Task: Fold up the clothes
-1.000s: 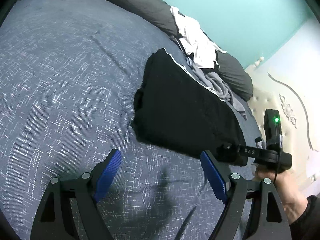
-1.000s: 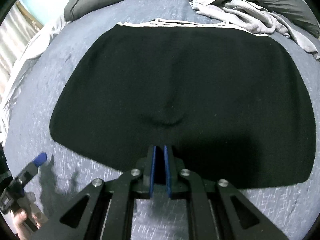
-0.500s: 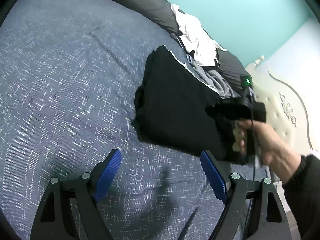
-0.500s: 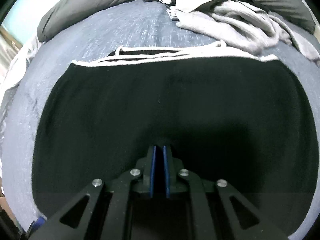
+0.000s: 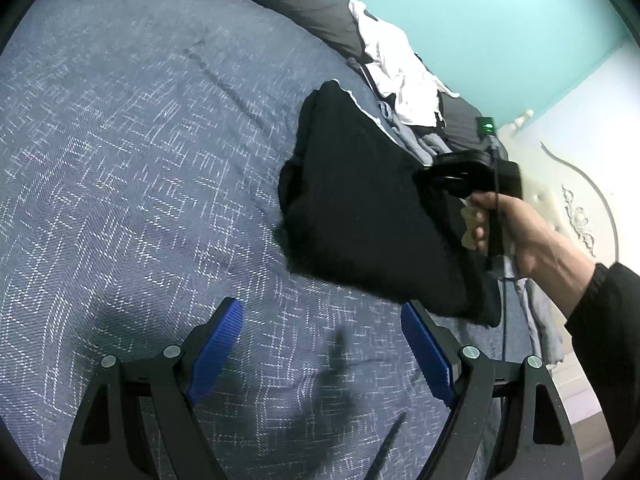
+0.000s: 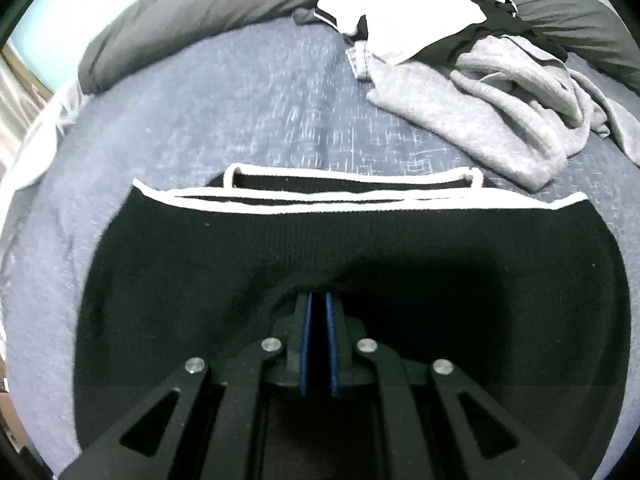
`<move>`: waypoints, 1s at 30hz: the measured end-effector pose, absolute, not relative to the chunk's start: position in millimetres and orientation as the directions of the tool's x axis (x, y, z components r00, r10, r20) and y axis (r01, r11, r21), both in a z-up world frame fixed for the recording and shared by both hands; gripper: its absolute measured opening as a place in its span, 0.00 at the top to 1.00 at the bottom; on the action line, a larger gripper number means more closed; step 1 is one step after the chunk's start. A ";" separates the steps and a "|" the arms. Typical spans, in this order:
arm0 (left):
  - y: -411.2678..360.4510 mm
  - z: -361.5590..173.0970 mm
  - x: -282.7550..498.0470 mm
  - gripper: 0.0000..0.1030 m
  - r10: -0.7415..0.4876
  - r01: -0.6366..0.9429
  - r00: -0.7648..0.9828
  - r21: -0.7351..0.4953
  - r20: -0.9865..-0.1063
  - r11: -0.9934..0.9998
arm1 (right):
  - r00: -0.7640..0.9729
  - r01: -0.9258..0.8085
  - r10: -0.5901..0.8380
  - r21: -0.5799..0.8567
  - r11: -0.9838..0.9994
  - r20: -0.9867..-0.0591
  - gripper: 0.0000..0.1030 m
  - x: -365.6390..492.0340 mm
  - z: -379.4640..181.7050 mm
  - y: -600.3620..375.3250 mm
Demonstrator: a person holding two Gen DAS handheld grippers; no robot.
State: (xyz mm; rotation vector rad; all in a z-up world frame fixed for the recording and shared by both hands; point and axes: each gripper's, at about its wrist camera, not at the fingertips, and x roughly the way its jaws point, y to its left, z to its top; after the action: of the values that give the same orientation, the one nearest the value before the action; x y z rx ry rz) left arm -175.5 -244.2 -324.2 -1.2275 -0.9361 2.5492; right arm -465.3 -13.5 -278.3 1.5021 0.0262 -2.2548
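Your right gripper (image 6: 318,308) is clamped on the near fold of the soft, floppy black knit garment (image 6: 280,256) spread ahead of its fingers on the bed (image 6: 280,100), so carry that edge low, while your left gripper (image 5: 320,344) hangs released.

The black knitted top with white edging (image 6: 360,248) lies on the bed, folded over on itself. Its near fold is pinched between the closed right jaws, and the cloth spreads out wide ahead of them, ending in white-trimmed edges stacked in layers. It sits ahead and to the right of the open left jaws, apart from them. Past the right jaws, a crumpled grey soft garment (image 6: 508,112) and a rumpled white-and-black garment (image 6: 404,12) lie in a heap.
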 end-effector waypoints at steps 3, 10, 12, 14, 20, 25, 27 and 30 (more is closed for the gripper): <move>-242.9 -325.2 -176.1 0.18 0.397 0.121 -0.647 -0.601 -0.651 -0.790 | -0.336 0.346 -0.388 0.271 -0.898 -0.858 0.94 -455.7 -272.7 0.1; -236.8 -321.8 -175.0 0.18 0.384 0.119 -0.650 -0.587 -0.656 -0.801 | -0.362 0.333 -0.439 0.326 -0.885 -0.823 0.94 -444.2 -261.1 20.7; -234.8 -321.1 -175.2 0.18 0.382 0.117 -0.650 -0.583 -0.657 -0.804 | -0.357 0.338 -0.438 0.323 -0.884 -0.825 0.94 -446.2 -262.2 12.9; -234.0 -320.7 -176.2 0.18 0.378 0.115 -0.651 -0.577 -0.659 -0.809 | -0.345 0.348 -0.432 0.314 -0.883 -0.833 0.93 -448.5 -266.5 1.4; -237.4 -325.1 -178.7 0.18 0.383 0.122 -0.645 -0.585 -0.661 -0.802 | -0.330 0.337 -0.364 0.251 -0.907 -0.871 0.92 -471.7 -292.3 -29.1; -239.4 -327.0 -181.1 0.18 0.390 0.122 -0.644 -0.591 -0.658 -0.797 | -0.324 0.325 -0.349 0.243 -0.914 -0.879 0.92 -483.0 -296.3 -31.6; -239.8 -327.5 -182.1 0.18 0.391 0.122 -0.644 -0.592 -0.658 -0.796 | -0.312 0.330 -0.363 0.258 -0.908 -0.878 0.92 -478.3 -295.0 -26.8; -239.1 -326.9 -182.1 0.18 0.389 0.122 -0.645 -0.591 -0.658 -0.798 | -0.321 0.339 -0.417 0.308 -0.889 -0.851 0.92 -464.9 -284.4 -12.9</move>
State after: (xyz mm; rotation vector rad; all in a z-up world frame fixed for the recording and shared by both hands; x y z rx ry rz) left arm -182.1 -239.1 -326.9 -1.2404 -0.9233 2.5535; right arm -464.9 -12.9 -284.4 1.4677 -0.0998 -2.2304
